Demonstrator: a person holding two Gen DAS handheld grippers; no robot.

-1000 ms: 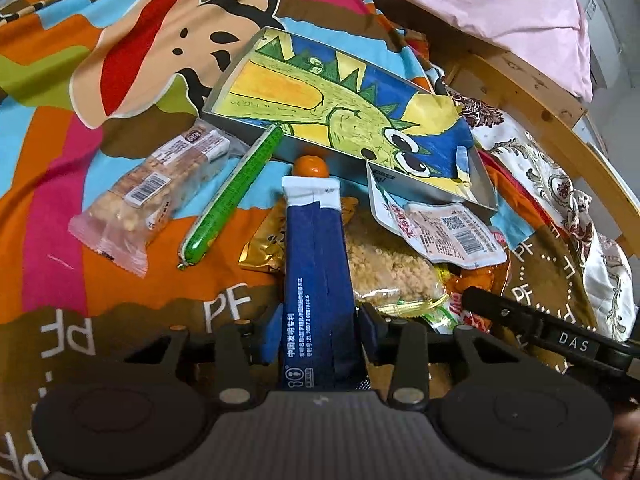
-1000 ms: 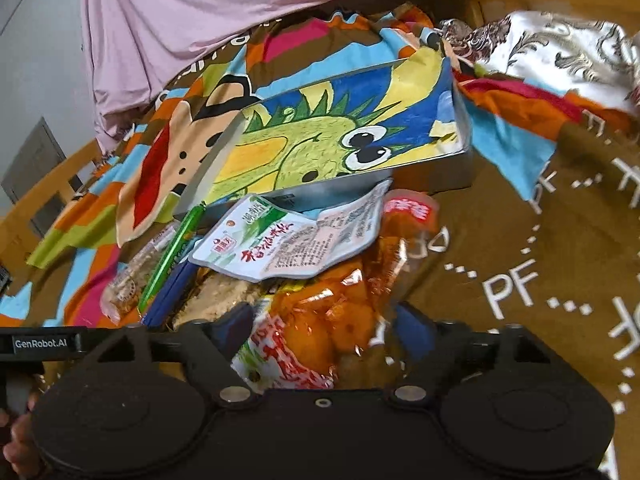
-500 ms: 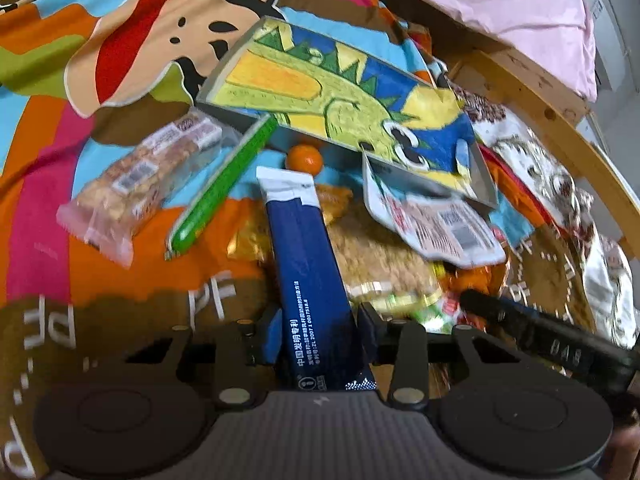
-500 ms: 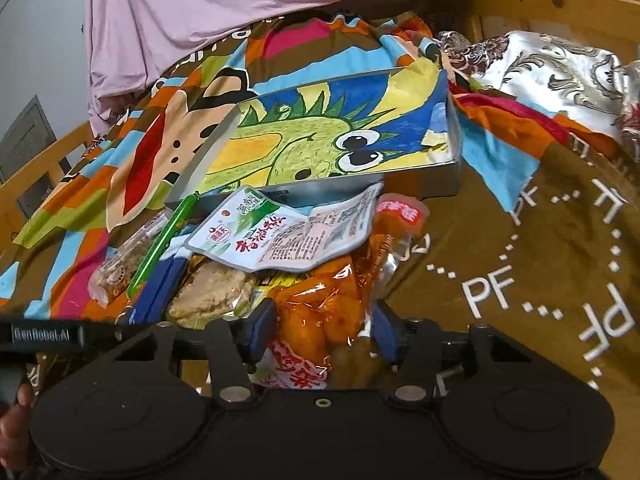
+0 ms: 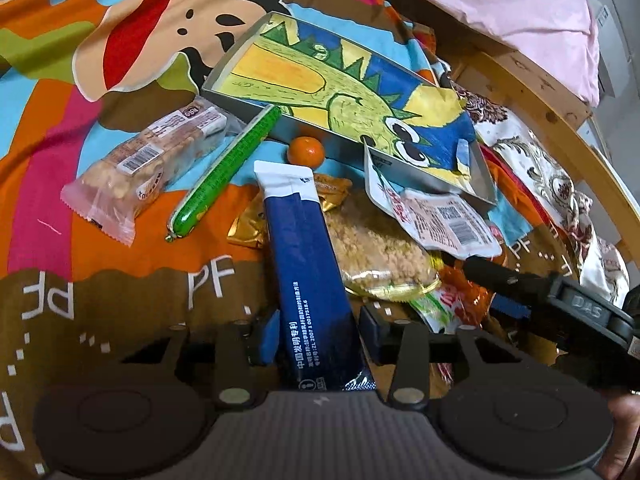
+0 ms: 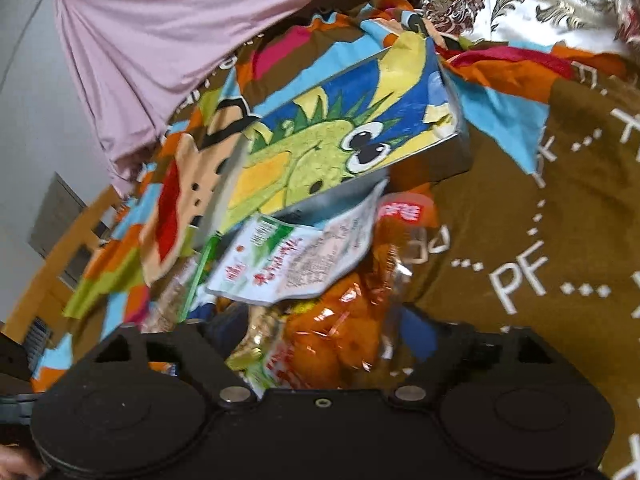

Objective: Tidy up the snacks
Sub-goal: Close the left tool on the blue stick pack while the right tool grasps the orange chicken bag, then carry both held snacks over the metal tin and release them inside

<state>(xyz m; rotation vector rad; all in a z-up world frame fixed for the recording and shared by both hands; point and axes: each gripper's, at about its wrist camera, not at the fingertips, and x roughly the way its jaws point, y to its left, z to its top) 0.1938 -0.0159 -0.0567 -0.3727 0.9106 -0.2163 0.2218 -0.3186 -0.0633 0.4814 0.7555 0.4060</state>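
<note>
L gripper [image 5: 318, 334]: jaws had just been widening, pads now slightly clear of blue pouch [image 5: 310, 276] lying between them on patterned blanket [image 5: 52, 152]. R gripper [image 6: 324, 334]: jaws just reopened wide, straddling orange snack bag [image 6: 340, 336] w/o pressing, near dinosaur box [image 6: 336, 140].

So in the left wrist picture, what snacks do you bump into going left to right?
Clear-wrapped nutty bar → green sausage stick → dark blue pouch → white packet with the barcode.
</note>
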